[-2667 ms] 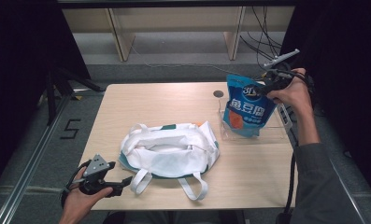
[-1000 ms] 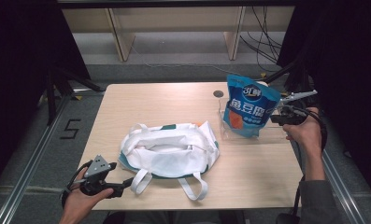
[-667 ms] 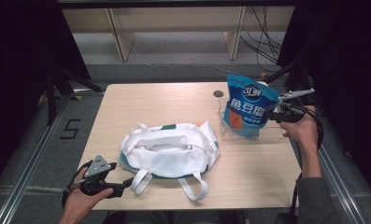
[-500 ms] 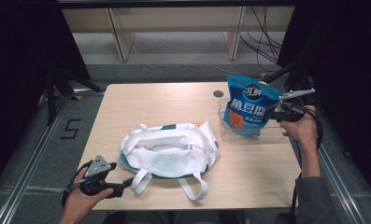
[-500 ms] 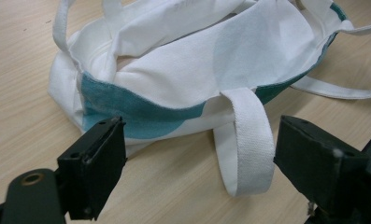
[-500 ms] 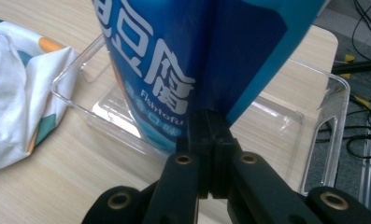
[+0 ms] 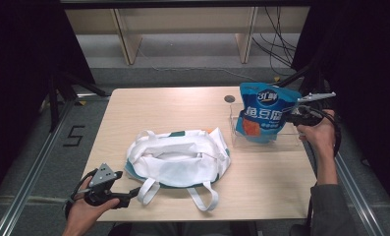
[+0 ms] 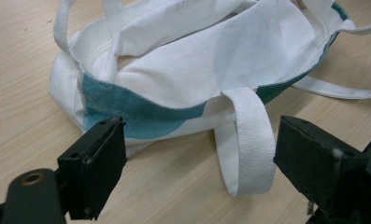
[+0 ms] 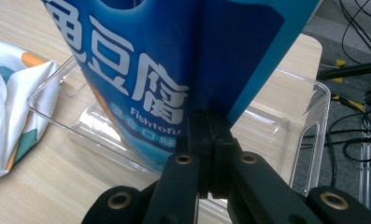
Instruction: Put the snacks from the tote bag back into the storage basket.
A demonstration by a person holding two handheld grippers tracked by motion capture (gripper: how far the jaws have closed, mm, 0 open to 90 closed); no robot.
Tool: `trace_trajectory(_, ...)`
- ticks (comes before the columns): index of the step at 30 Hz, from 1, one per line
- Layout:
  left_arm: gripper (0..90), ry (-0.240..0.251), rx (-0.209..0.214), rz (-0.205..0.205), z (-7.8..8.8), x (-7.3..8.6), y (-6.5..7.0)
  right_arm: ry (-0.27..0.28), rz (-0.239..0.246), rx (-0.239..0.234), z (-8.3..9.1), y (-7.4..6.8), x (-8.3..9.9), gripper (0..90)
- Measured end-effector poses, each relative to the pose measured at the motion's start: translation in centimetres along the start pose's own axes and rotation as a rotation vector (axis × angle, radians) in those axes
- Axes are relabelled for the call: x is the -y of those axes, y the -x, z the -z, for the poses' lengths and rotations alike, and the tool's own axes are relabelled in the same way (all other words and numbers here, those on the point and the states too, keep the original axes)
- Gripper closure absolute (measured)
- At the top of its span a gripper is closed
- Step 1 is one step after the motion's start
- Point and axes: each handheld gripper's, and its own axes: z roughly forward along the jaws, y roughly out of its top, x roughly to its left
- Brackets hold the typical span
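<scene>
We work over a pale wooden table [image 7: 173, 105], where a white and teal tote bag [image 7: 179, 158] lies slumped near the centre, its mouth sagging half open and its handles trailing toward six o'clock. At about two o'clock from the bag a clear plastic tray [image 7: 291, 141] sits near the table's edge, and in it stands the blue fish tofu pouch [image 7: 266, 117], upright. Our right gripper [image 9: 212, 135] has its jaws pressed together on the pouch's side seam, pinching it. Our left gripper [image 8: 199, 163] rests at seven o'clock from the bag with its jaws spread wide, one looped handle [image 8: 248, 140] lying between them, untouched. We judge the thin seam the weak point: with so narrow a pinch the pouch could swing or slip out once lifted. The bag's floppy mouth may also fold shut and block the pouch unless the left gripper holds it open, and the light tray might be dragged along.
</scene>
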Motion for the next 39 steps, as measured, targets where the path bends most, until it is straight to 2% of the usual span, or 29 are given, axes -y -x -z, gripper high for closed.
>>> trace_trajectory(1, 15.9, -0.002, 0.000, 0.001, 0.0, 0.0, 0.0, -0.002, 0.001, 0.008, 0.0, 0.0, 0.0, 90.0)
trace_trajectory(2, 15.9, 0.000, 0.000, -0.001, 0.0, 0.0, 0.0, 0.007, 0.029, 0.014, -0.1, 0.3, 0.0, 90.0)
trace_trajectory(6, 15.9, -0.001, -0.001, 0.000, 0.0, 0.0, 0.0, 0.013, -0.002, 0.015, -0.2, 0.3, -0.1, 90.0)
trace_trajectory(9, 15.9, 0.000, -0.002, 0.003, 0.0, 0.0, 0.0, 0.010, -0.006, 0.017, -0.3, 0.4, 0.0, 90.0)
trace_trajectory(13, 15.9, 0.000, 0.002, 0.002, 0.0, 0.0, 0.0, 0.006, -0.003, 0.019, -0.2, 0.3, -0.1, 90.0)
trace_trajectory(14, 15.9, -0.001, 0.000, 0.008, 0.1, 0.0, 0.0, 0.011, 0.021, 0.024, -0.3, 0.4, 0.0, 90.0)
trace_trajectory(15, 15.9, 0.000, -0.001, 0.000, 0.1, 0.0, 0.0, 0.010, 0.012, 0.023, -0.2, 0.3, 0.1, 90.0)
trace_trajectory(17, 15.9, 0.000, -0.003, 0.011, 0.1, 0.0, 0.0, 0.011, -0.014, 0.010, 0.1, 0.0, 0.2, 90.0)
trace_trajectory(19, 15.9, 0.006, -0.003, 0.006, 0.1, 0.0, 0.0, 0.022, -0.027, -0.007, 0.4, -0.2, 0.4, 89.0)
trace_trajectory(20, 15.9, 0.008, -0.004, 0.010, 0.1, 0.0, 0.0, 0.034, -0.022, 0.000, 0.5, -0.3, 0.5, 88.2)
trace_trajectory(21, 15.9, 0.012, -0.002, 0.014, 0.1, 0.0, 0.0, 0.025, -0.033, -0.005, 0.7, -0.5, 0.5, 87.2)
trace_trajectory(22, 15.9, 0.006, -0.004, 0.009, 0.2, 0.0, 0.0, 0.049, -0.024, -0.004, 0.6, -0.6, 0.7, 85.9)
trace_trajectory(23, 15.9, 0.008, -0.001, 0.027, 0.1, 0.0, 0.1, 0.049, -0.026, -0.012, 0.8, -0.7, 0.7, 85.0)
trace_trajectory(24, 15.9, 0.008, -0.001, 0.028, 0.1, 0.0, 0.1, 0.068, -0.022, -0.009, 0.7, -0.9, 0.9, 83.4)
trace_trajectory(25, 15.9, 0.009, -0.002, 0.027, 0.1, 0.0, 0.1, 0.046, -0.036, -0.017, 0.9, -1.2, 0.8, 81.8)
trace_trajectory(27, 15.9, 0.008, -0.004, 0.028, 0.2, 0.0, 0.1, 0.074, -0.034, -0.014, 1.0, -1.4, 1.0, 78.7)
trace_trajectory(29, 15.9, 0.006, -0.003, 0.026, 0.2, 0.0, 0.1, 0.053, -0.055, -0.033, 1.4, -1.8, 0.9, 74.8)
trace_trajectory(30, 15.9, 0.006, -0.006, 0.020, 0.2, 0.0, 0.1, 0.061, -0.054, -0.027, 1.4, -1.9, 0.9, 72.9)
trace_trajectory(31, 15.9, 0.007, -0.006, 0.004, 0.2, -0.1, 0.0, 0.064, -0.060, -0.046, 1.4, -2.1, 0.8, 70.2)
trace_trajectory(32, 15.9, 0.006, -0.006, 0.007, 0.2, -0.1, 0.0, 0.052, -0.075, -0.048, 1.5, -2.4, 0.8, 67.1)
trace_trajectory(33, 15.9, 0.007, -0.006, 0.005, 0.2, 0.0, 0.0, 0.063, -0.077, -0.047, 1.4, -2.5, 0.8, 64.3)
trace_trajectory(35, 15.9, 0.006, -0.006, 0.005, 0.2, 0.0, -0.1, 0.070, -0.100, -0.098, 1.6, -2.9, 0.7, 61.2)
trace_trajectory(36, 15.9, 0.005, -0.007, 0.005, 0.2, 0.0, -0.1, 0.095, -0.106, -0.115, 1.5, -3.2, 0.7, 59.9)
trace_trajectory(37, 15.9, 0.005, -0.007, 0.007, 0.2, 0.0, -0.1, 0.092, -0.107, -0.125, 1.5, -3.5, 0.7, 58.6)
trace_trajectory(38, 15.9, 0.012, -0.011, 0.008, 0.2, 0.0, 0.0, 0.089, -0.129, -0.124, 1.6, -4.0, 0.8, 56.5)
trace_trajectory(39, 15.9, 0.004, -0.007, 0.007, 0.2, 0.0, -0.1, 0.083, -0.099, -0.129, 1.7, -4.1, 0.8, 55.0)
